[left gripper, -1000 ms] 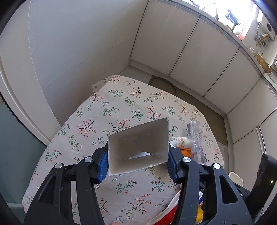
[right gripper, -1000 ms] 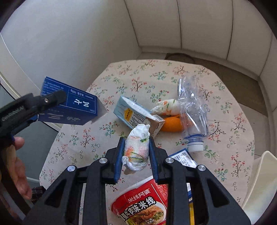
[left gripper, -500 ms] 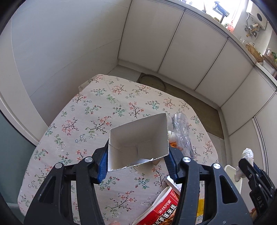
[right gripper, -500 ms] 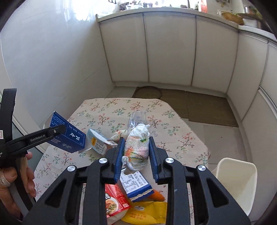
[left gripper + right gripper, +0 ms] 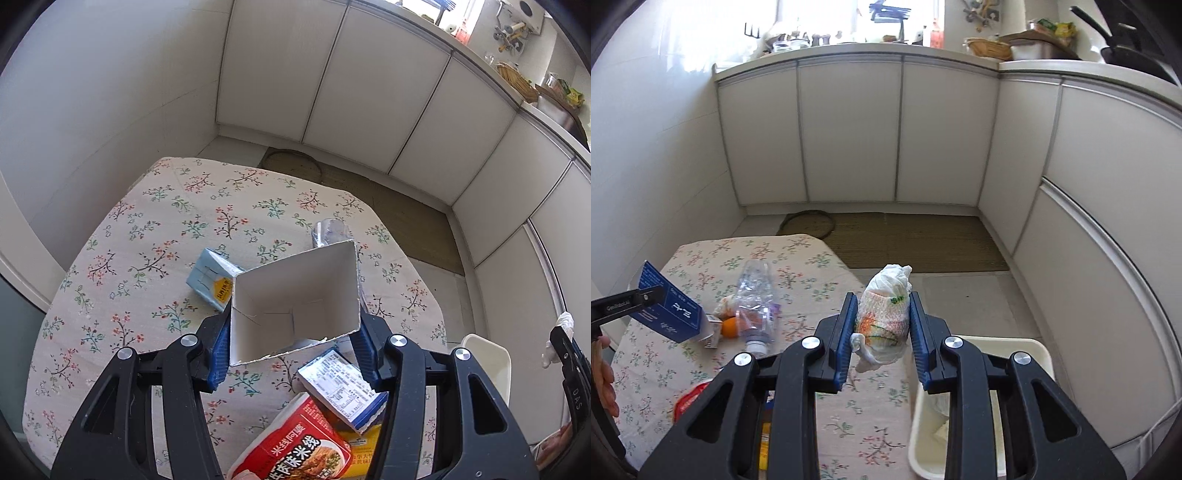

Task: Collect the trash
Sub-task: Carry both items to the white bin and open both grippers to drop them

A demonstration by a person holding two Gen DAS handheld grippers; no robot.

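Nearest, left tool (image 5: 293, 341): blue pads clamped on both side walls of an open-ended cardboard box (image 5: 295, 306), white inside, blue printed outside, held above the table (image 5: 122, 258).
Right tool (image 5: 882, 334): pads pressed on a crumpled printed wrapper (image 5: 884, 317), carried beyond the table's edge, above the near rim of a cream bin (image 5: 1004, 345) that stands on the floor beside the table; pale scraps lie in the bin.
On the table, near edge: red noodle packet (image 5: 295, 454); small blue-and-white label-printed carton (image 5: 341, 387) resting partly on it; yellow packet (image 5: 364, 454) under both.
Middle of the floral cloth: light-blue carton (image 5: 210, 280) lying on its side, partly hidden behind the held box.
Further: clear crushed plastic bottle (image 5: 755, 299), cap toward the near edge; orange item (image 5: 730, 326) touching it; a pale wrapper just behind, unclear.
Beyond the table: woven floor mat (image 5: 905, 240); white cabinet doors (image 5: 849, 129); cluttered countertop under a bright window.
Far left of the right view: part of a person's hand (image 5: 604, 373).
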